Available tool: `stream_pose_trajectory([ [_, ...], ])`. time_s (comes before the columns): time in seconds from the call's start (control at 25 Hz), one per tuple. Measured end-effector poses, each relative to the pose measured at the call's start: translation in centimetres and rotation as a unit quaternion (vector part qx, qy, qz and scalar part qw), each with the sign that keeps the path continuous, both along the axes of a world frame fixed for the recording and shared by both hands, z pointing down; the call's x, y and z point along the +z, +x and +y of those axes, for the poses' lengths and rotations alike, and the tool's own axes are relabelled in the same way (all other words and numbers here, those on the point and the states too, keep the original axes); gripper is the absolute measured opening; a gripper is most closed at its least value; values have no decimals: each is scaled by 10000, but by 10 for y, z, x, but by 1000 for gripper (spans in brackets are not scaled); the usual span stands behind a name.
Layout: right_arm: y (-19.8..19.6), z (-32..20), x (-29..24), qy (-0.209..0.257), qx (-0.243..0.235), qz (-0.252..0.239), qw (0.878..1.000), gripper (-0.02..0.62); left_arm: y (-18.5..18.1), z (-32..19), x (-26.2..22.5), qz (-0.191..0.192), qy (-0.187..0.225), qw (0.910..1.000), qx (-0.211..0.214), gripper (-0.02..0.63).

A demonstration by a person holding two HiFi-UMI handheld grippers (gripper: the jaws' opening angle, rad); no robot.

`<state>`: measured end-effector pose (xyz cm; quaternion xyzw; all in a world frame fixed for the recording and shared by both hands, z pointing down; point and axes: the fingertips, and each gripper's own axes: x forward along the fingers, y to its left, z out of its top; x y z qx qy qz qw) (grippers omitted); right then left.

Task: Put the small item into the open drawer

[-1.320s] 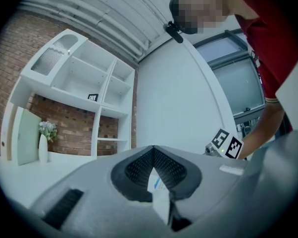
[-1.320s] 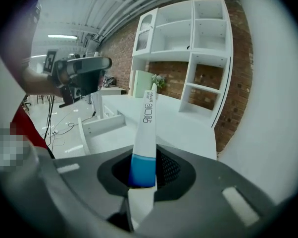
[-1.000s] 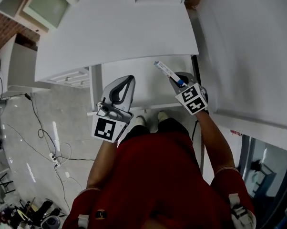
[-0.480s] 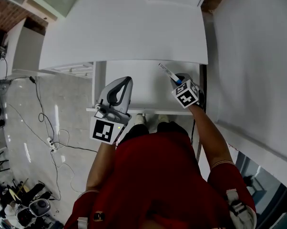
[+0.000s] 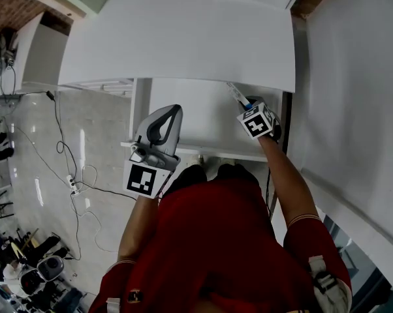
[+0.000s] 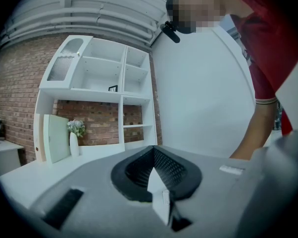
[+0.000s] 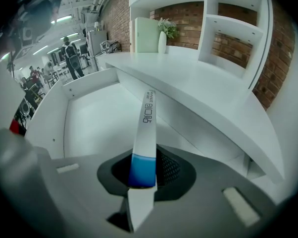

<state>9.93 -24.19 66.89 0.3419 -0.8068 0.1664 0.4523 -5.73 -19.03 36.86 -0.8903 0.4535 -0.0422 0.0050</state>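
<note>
The right gripper (image 5: 245, 105) grasps the blue end of a slim white tube (image 5: 235, 94), which is tilted over the far right part of the open white drawer (image 5: 190, 116), near the desktop (image 5: 177, 38) edge. The left gripper (image 5: 173, 112), with jaws clenched together and empty, hovers at the drawer's near left corner.

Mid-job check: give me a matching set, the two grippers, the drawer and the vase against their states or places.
1 right gripper
2 left gripper
3 drawer
4 vase

a on the desk
b pulled open under the desk
c shut on the tube
d shut, holding nothing

Pairs: 1-c, 2-d, 3-b, 4-a
</note>
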Motion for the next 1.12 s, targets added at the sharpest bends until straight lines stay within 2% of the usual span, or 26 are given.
stream_pose_trajectory([
  [0.52,3,-12,10,24,299,-33,9995,84,-8,2,3,-66,-20,10000,-53,-2],
  [0.68,4,-12,7,52,302,-114,9995,126,-5,2,3,-61,-17,10000,10,-2],
  [0.88,5,-9,-6,171,251,-135,9994,164,0,1,3,-24,7,9999,141,-2],
  [1.12,7,-1,-45,549,202,-326,9978,175,7,3,3,51,3,9995,326,-2],
])
